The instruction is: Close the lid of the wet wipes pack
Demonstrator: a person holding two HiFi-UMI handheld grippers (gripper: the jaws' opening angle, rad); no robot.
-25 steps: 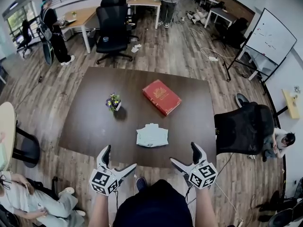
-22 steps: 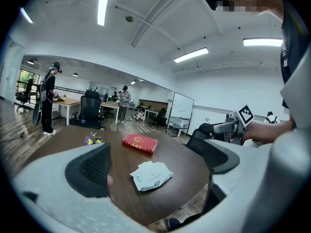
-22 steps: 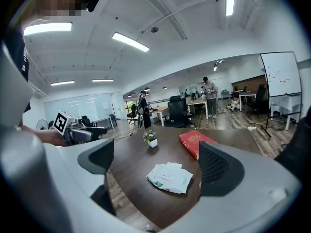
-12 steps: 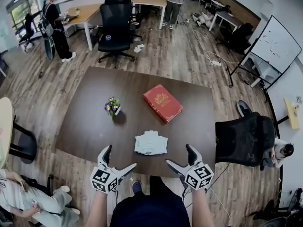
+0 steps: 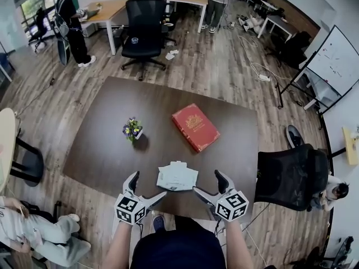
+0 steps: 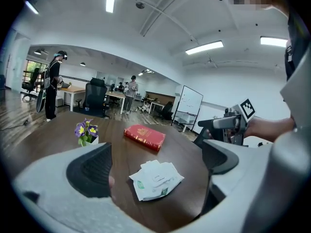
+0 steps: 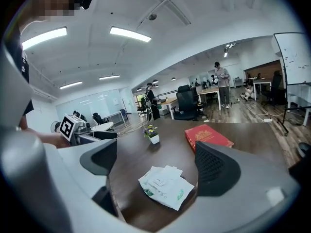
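Observation:
The wet wipes pack (image 5: pixel 177 176), white with green print, lies flat near the front edge of the dark wooden table (image 5: pixel 106 144). Its white lid flap (image 7: pixel 171 171) is turned back on the far side. My left gripper (image 5: pixel 147 186) hovers at the table's front edge, just left of the pack. My right gripper (image 5: pixel 207 182) hovers just right of it. Both sets of jaws are wide and closing, with nothing between them. Seen from the left gripper, the pack (image 6: pixel 156 179) lies ahead and lower, and the right gripper (image 6: pixel 228 125) shows beyond it.
A red book (image 5: pixel 195 126) lies behind the pack to the right, and a small pot of flowers (image 5: pixel 133 130) stands to the left. A black office chair (image 5: pixel 286 170) is at the table's right side. More chairs, desks and people are further back.
Both grippers have moved forward and down to the table's front edge, coming alongside the pack. Their jaws stand slightly narrower. The pack has not moved.

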